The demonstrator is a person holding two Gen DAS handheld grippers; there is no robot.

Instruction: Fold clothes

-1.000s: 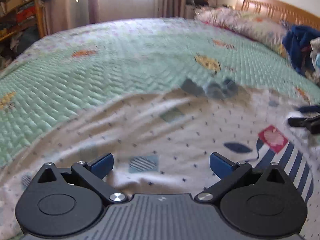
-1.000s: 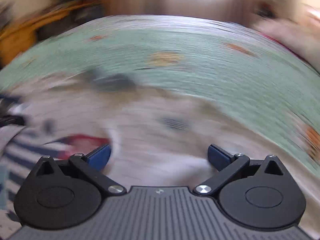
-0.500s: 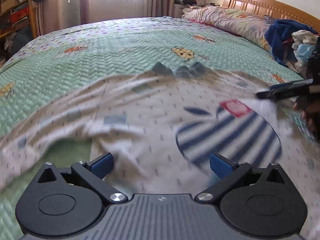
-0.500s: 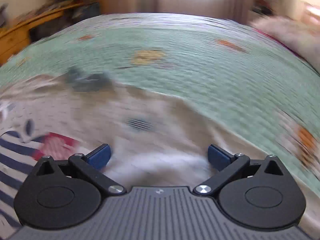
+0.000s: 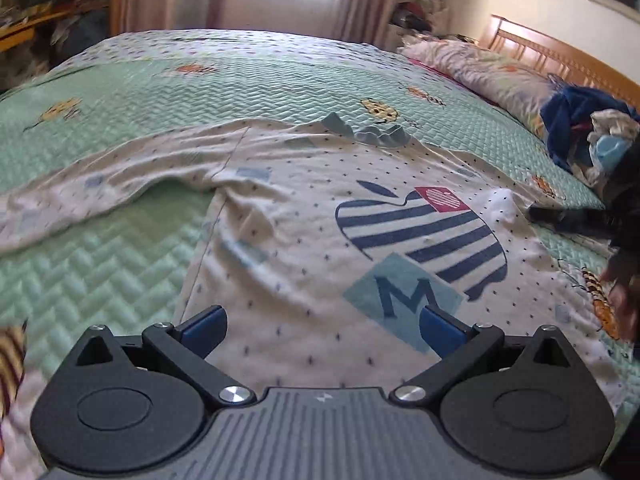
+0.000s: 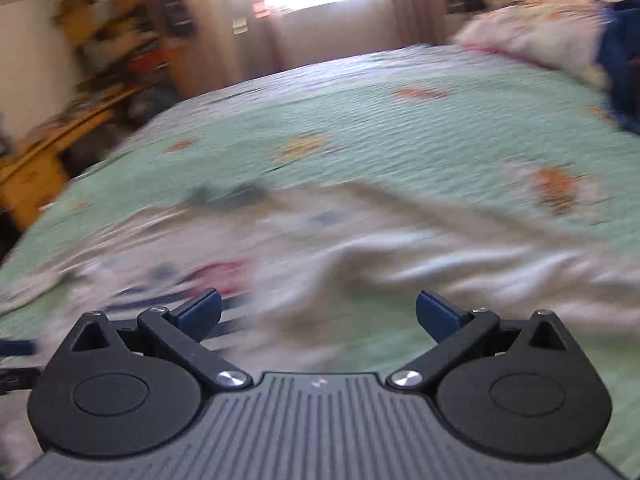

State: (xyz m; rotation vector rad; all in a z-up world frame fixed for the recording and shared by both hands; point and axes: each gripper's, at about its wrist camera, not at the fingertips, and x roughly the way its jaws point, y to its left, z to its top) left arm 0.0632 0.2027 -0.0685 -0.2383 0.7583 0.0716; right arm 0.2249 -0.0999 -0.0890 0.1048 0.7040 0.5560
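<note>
A green quilted bedspread (image 5: 120,248) covers the bed, and on it a white long-sleeved shirt (image 5: 304,248) with small dark specks lies spread front-up, its collar toward the window, one sleeve (image 5: 100,184) stretched out to the left, and a navy-striped apple print (image 5: 424,236) above a pale blue "M" patch (image 5: 404,296) on its chest. The left gripper (image 5: 322,328) hovers over the shirt's lower part with its blue-padded fingers wide apart and holding nothing. The right gripper (image 6: 318,314), in a motion-blurred view, is likewise spread wide and empty above the shirt's rumpled side.
</note>
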